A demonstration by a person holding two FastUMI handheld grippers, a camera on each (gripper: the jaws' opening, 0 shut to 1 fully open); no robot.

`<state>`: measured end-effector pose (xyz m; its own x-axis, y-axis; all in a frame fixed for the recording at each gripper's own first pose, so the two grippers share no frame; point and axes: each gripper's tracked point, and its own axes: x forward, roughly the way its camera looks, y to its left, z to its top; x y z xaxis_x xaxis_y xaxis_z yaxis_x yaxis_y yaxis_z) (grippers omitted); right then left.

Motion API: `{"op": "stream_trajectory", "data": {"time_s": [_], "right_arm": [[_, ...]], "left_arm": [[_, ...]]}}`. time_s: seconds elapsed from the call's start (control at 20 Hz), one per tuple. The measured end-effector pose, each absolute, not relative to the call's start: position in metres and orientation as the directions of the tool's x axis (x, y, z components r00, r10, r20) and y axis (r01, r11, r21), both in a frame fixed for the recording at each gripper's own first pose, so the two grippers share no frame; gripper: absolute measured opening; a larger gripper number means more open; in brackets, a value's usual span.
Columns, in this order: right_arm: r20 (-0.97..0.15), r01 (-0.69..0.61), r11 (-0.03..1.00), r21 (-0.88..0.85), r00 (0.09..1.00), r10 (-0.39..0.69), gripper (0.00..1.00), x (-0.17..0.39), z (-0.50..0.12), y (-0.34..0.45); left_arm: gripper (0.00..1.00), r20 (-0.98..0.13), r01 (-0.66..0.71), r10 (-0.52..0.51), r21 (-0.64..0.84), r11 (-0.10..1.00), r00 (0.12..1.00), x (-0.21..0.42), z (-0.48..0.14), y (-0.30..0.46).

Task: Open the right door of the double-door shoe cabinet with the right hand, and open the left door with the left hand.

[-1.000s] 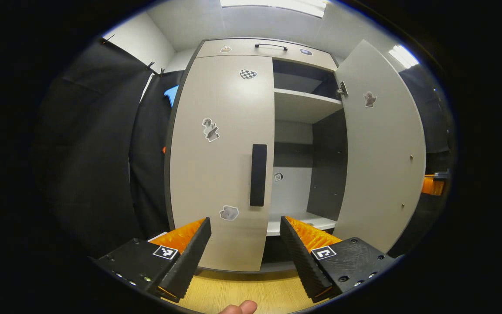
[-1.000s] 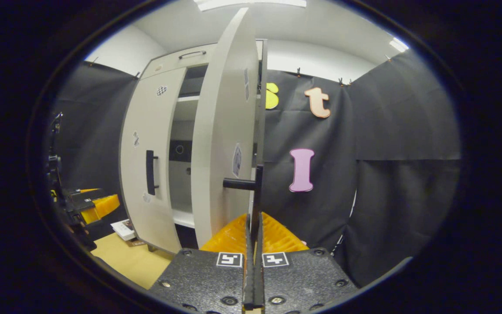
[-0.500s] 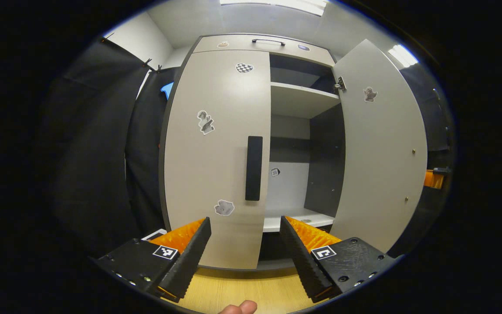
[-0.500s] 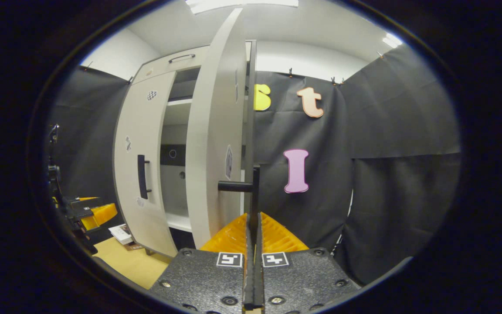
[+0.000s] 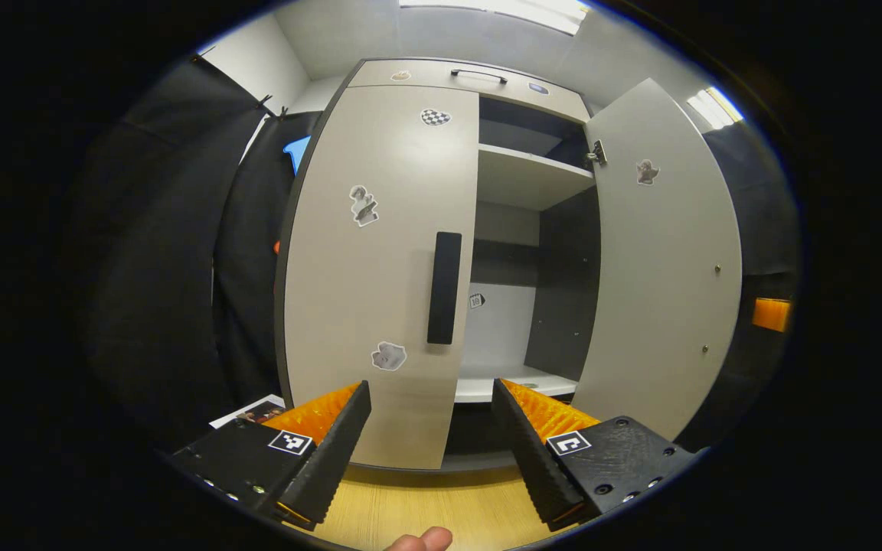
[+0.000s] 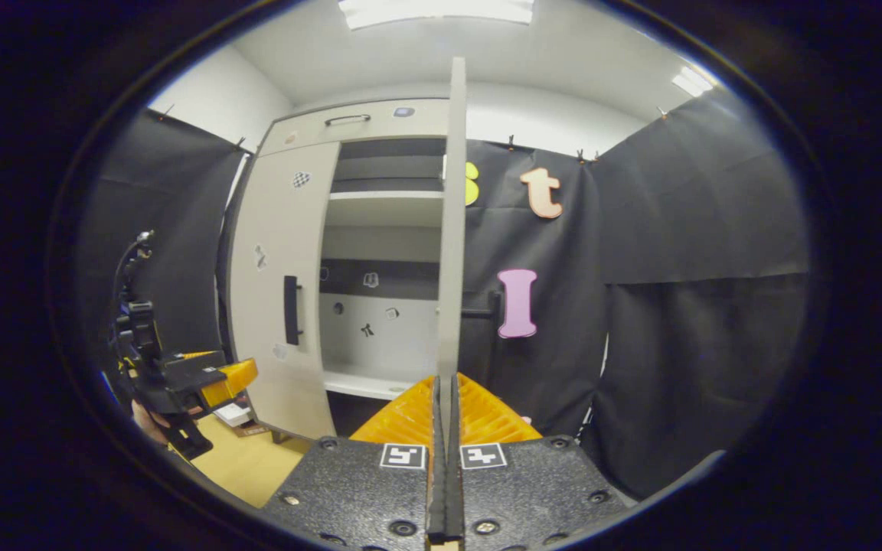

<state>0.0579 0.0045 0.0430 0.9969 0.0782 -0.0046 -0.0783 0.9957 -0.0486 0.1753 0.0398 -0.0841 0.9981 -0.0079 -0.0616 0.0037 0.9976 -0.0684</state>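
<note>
We see the shoe cabinet with its right door swung farther open than a second ago, now edge-on in the right gripper view, while the left door is shut as before, its handle untouched. Our left gripper has come a little nearer to that handle, fingers spread wide with nothing between them. Our right gripper has its fingers pressed together; whether they now pinch the right door's handle we cannot tell.
</note>
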Motion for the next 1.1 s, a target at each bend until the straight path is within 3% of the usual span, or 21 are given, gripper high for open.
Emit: {"op": "stream_trajectory", "data": {"time_s": [0.2,0.35,0.4,0.45,0.5,0.55,0.8,1.1], "right_arm": [[-0.02,-0.133,0.989,-0.061,0.991,0.132,0.03,0.061,0.035,0.025],[-0.029,-0.147,0.986,-0.082,0.989,0.145,0.29,0.064,0.031,0.032],[-0.032,-0.146,0.985,-0.092,0.989,0.144,0.46,0.064,0.029,0.031],[-0.036,-0.151,0.984,-0.096,0.988,0.148,0.55,0.064,0.027,0.032],[-0.042,-0.158,0.984,-0.086,0.987,0.154,0.56,0.063,0.025,0.034],[-0.044,-0.163,0.984,-0.069,0.986,0.16,0.65,0.063,0.024,0.036],[-0.041,-0.18,0.983,0.026,0.983,0.181,0.85,0.065,0.019,0.045],[-0.024,-0.203,0.979,0.015,0.979,0.203,0.89,0.064,0.02,0.042]], "left_arm": [[0.95,-0.041,0.002,-0.005,-0.053,0.999,0.999,0.162,-0.086,0.052],[0.95,-0.047,-0.032,0.03,-0.052,0.998,0.998,0.153,-0.086,0.066],[0.95,-0.044,-0.039,0.036,-0.051,0.998,0.998,0.152,-0.085,0.069],[0.95,-0.043,-0.044,0.042,-0.048,0.998,0.998,0.152,-0.082,0.071],[0.95,-0.04,-0.048,0.046,-0.043,0.998,0.998,0.153,-0.079,0.072],[0.95,-0.036,-0.048,0.047,-0.037,0.998,0.998,0.156,-0.075,0.073],[0.95,-0.008,-0.019,0.019,-0.016,1.0,1.0,0.181,-0.053,0.061],[0.95,0.004,0.003,-0.003,0.02,1.0,1.0,0.252,-0.028,0.041]]}}
